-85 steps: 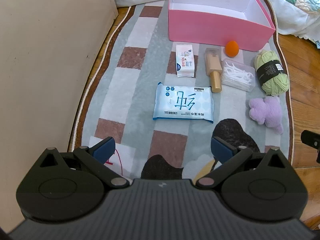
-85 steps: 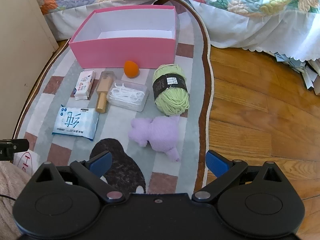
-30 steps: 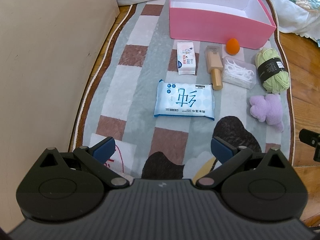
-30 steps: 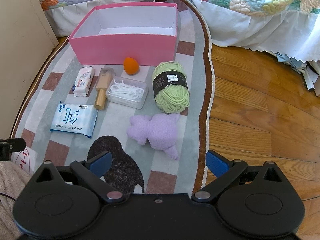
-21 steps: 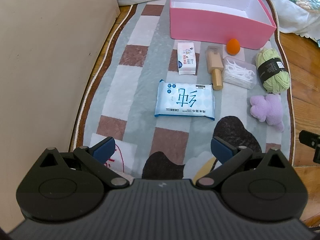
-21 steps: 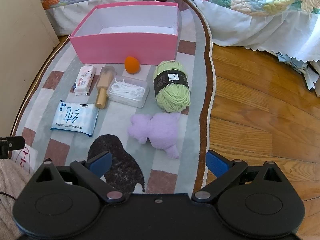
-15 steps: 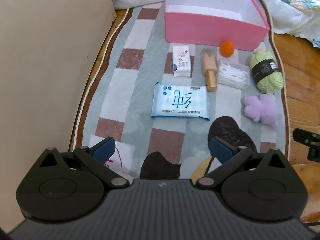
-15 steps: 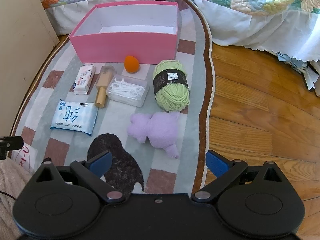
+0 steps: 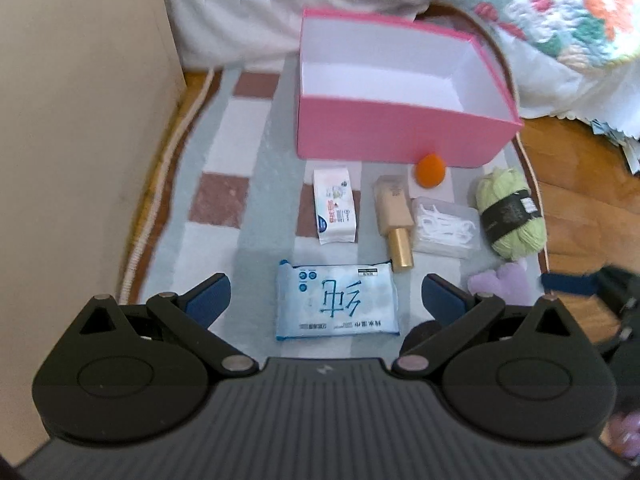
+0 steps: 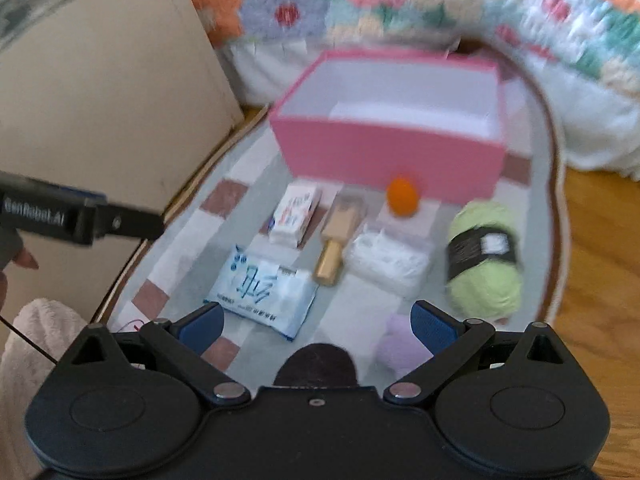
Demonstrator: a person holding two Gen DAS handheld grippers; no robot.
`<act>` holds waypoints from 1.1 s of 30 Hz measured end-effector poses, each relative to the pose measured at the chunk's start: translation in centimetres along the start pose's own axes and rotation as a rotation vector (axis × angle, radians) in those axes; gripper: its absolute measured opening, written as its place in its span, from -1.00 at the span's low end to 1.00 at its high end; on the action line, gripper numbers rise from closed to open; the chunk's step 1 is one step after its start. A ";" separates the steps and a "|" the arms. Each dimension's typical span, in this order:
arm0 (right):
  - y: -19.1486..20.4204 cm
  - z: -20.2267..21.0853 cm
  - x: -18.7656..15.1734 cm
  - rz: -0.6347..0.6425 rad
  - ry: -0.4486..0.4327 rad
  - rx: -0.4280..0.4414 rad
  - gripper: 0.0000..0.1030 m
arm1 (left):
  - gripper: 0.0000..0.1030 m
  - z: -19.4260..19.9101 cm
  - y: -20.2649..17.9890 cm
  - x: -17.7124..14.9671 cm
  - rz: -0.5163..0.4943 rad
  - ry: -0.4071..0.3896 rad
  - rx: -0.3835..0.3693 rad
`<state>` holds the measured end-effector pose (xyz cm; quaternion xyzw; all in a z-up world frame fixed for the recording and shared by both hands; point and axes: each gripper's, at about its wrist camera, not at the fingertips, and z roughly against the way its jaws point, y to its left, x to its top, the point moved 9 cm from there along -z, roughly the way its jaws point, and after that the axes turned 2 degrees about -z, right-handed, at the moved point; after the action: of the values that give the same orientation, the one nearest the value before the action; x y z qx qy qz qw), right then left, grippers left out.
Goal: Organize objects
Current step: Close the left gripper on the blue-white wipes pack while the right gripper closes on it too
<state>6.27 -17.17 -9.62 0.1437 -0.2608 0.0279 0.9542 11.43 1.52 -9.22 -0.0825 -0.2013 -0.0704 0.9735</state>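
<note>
You are holding both tools spread and empty: left tool hanging over the wipes pack, right tool nearby. Approach step, I judge; next calls for closing on the pack. Ahead: one pink box, seven loose items, none boxed.

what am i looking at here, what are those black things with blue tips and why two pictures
Each picture comes from a camera on a hand-held gripper; a person holds one in each hand. The black shapes are the left gripper and right gripper, both open and holding nothing. Ahead, on a rug, sits an open pink box. In front of it lie a wet-wipes pack, tissue pack, gold-capped bottle, orange sponge, clear box of floss picks, green yarn and purple plush toy.
</note>
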 end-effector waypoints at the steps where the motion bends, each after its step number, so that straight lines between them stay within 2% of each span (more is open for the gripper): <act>1: 0.3 -1.4 0.0 -0.002 0.020 0.019 0.94 | 1.00 -1.2 0.3 -0.1 0.015 0.016 -0.015; 6: 2.3 -5.7 -0.3 0.047 0.049 0.080 0.86 | 0.94 -6.3 1.9 -0.8 0.031 0.077 0.004; 13: 3.3 -9.9 -1.7 0.064 0.058 0.106 0.77 | 0.81 -10.4 3.6 -2.7 0.073 0.106 -0.037; 19: 3.2 -11.9 -2.6 -0.031 0.076 0.142 0.46 | 0.58 -11.4 3.5 -3.4 0.064 0.094 -0.059; 20: 3.3 -12.1 -2.8 -0.046 0.083 0.152 0.37 | 0.44 -11.5 3.4 -3.6 0.060 0.092 -0.058; 21: 3.4 -12.3 -3.0 -0.055 0.093 0.158 0.27 | 0.21 -11.7 3.3 -3.8 0.053 0.096 -0.051; 23: 3.3 -12.8 -3.3 -0.061 0.109 0.141 0.10 | -0.05 -12.1 3.3 -4.2 0.045 0.111 -0.037; 25: 3.0 -13.2 -3.4 -0.079 0.117 0.125 -0.02 | -0.10 -12.5 3.4 -4.5 0.056 0.117 -0.054; 26: 2.9 -13.3 -3.4 -0.087 0.117 0.120 -0.09 | -0.19 -12.5 3.3 -4.5 0.060 0.116 -0.067; 31: 2.7 -13.4 -3.3 -0.087 0.117 0.096 -0.13 | -0.13 -12.7 3.1 -4.9 0.067 0.128 -0.073; 33: 2.4 -13.5 -3.2 -0.101 0.116 0.091 -0.14 | 0.04 -12.8 3.1 -5.4 0.084 0.152 -0.085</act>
<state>9.81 -10.89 -21.74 0.1980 -0.1958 -0.0004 0.9604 11.96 2.66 -23.41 -0.1267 -0.1199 -0.0440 0.9837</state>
